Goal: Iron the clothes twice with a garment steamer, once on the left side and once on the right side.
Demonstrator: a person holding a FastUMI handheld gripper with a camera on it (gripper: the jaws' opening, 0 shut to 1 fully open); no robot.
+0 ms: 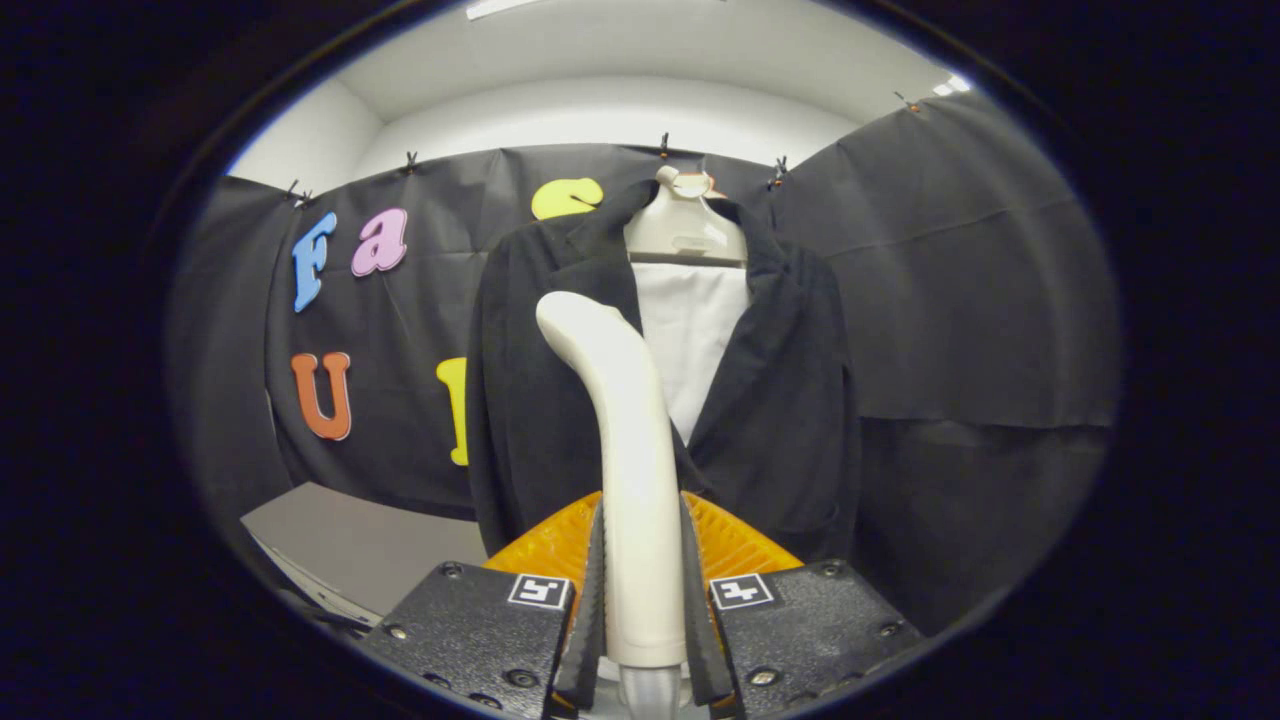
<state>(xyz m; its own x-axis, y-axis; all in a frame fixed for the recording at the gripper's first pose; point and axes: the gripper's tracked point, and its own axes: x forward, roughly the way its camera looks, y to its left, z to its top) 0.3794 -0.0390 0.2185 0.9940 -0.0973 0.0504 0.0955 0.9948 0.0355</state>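
Black cloth walls close the booth behind a dark jacket hung open over a white front on a pale hanger. My gripper is clamped on the garment steamer, both fingers pressing its cream handle. Its long axis runs upright, head curving left against the jacket's left panel. Grey tabletop lies lower left.

- Ceiling strip lights at eleven and one o'clock give even, fairly bright light.
- The cream steamer handle shines softly without harsh glare.
- The dark jacket loses fold detail in shadow.
- Fisheye bending curves the booth's edges; the gripper, clamped on the handle, looks slightly soft.
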